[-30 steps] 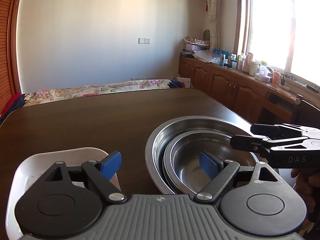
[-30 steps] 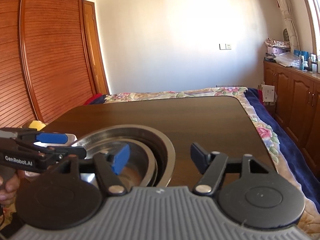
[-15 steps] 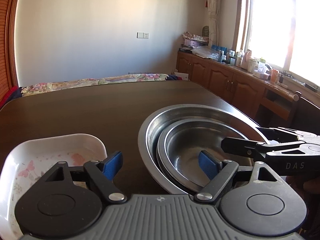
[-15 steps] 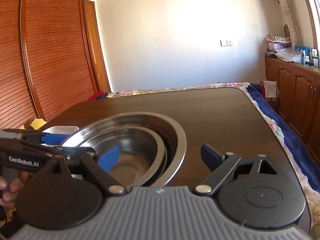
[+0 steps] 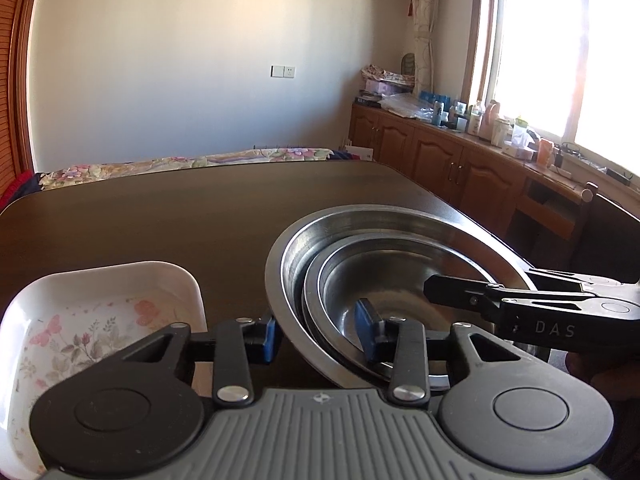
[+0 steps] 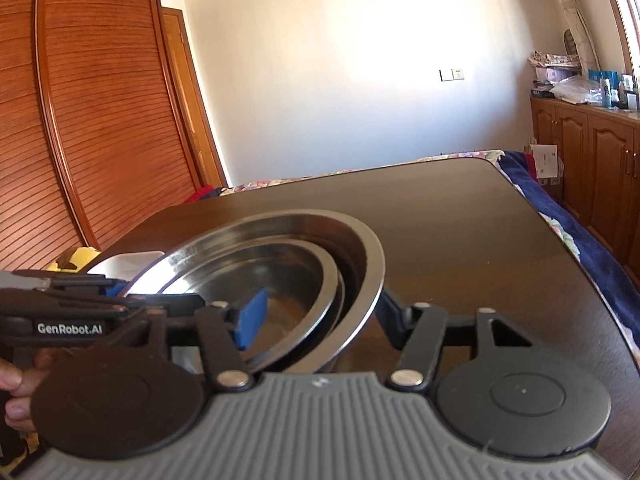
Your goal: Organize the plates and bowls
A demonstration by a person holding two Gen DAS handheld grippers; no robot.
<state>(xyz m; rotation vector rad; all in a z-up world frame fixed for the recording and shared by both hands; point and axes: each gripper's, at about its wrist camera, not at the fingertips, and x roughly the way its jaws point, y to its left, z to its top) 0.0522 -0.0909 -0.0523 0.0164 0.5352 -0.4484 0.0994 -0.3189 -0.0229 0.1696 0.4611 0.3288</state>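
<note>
A stack of nested steel bowls (image 5: 400,248) sits on the dark table (image 5: 160,220). My left gripper (image 5: 318,334) straddles the stack's near-left rim. Its jaws are closing: the outer blue pad (image 5: 270,338) lies against the big bowl's wall and the inner pad (image 5: 366,330) sits against the inner bowl. My right gripper (image 6: 318,320) straddles the opposite rim of the bowls (image 6: 280,264), jaws closing. Its blue pad (image 6: 250,324) is inside with bowl interior showing beside it, and its other finger is outside the wall. A white floral dish (image 5: 100,320) rests to the left.
A hand (image 6: 16,380) holds the left gripper's handle. Something yellow (image 6: 80,256) lies beyond the dish. A floral bed cover (image 5: 160,162) borders the table's far edge. Wooden cabinets (image 5: 440,160) and a chair (image 5: 600,232) stand on the right. Bare tabletop stretches beyond the bowls.
Both pairs of jaws have narrowed onto the bowl stack's rims. The right jaws first widened, then came in. The bowls and the dish have stayed where they were.
</note>
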